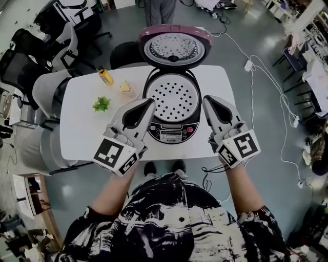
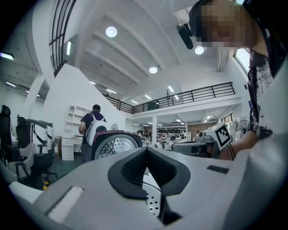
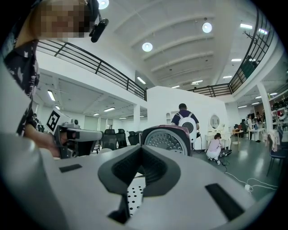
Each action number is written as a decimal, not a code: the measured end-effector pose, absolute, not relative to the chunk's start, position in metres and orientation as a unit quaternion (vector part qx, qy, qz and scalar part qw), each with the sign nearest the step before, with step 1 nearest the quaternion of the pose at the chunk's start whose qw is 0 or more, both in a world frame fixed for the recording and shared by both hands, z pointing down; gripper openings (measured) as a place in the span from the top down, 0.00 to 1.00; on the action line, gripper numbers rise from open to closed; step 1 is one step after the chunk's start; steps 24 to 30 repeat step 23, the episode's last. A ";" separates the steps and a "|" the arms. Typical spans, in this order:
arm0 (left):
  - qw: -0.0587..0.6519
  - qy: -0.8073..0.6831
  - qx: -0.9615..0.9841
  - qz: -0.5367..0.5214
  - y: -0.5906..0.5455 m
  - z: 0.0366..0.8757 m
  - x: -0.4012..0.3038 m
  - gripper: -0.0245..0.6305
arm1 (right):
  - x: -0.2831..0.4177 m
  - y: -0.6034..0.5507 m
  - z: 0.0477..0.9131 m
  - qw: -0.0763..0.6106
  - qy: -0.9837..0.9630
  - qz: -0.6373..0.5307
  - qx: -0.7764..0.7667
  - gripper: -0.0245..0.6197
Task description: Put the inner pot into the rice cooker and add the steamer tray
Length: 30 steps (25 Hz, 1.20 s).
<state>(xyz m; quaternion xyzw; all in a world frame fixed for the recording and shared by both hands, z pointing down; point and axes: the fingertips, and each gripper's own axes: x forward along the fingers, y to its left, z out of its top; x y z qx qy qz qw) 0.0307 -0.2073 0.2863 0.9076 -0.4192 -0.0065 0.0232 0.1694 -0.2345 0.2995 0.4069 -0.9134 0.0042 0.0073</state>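
The rice cooker (image 1: 171,130) stands on the white table (image 1: 87,128) with its maroon lid (image 1: 174,48) swung up at the back. A white perforated steamer tray (image 1: 174,97) lies in its opening. The inner pot is hidden under the tray. My left gripper (image 1: 151,102) is at the cooker's left rim and my right gripper (image 1: 206,99) at its right rim. Both are shut with nothing between the jaws. In the left gripper view the left gripper (image 2: 146,150) points past the tray (image 2: 153,202) toward the lid (image 2: 116,144). In the right gripper view the right gripper (image 3: 141,148) shows tray holes (image 3: 132,195) below it.
A yellow bottle (image 1: 105,77), a small yellowish item (image 1: 125,88) and a green leafy piece (image 1: 101,104) lie on the table's left half. Office chairs (image 1: 51,87) stand to the left. Cables (image 1: 266,87) run over the floor at right. A person (image 1: 161,7) stands behind the table.
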 end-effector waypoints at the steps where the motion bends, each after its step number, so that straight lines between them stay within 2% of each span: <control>1: 0.024 -0.419 0.908 -0.006 -0.208 0.286 0.031 0.96 | 0.170 -0.235 0.300 0.008 -0.913 0.004 0.408 0.96; 30: 0.028 -0.416 0.909 -0.004 -0.208 0.292 0.029 0.96 | 0.167 -0.234 0.304 0.020 -0.911 -0.003 0.413 0.97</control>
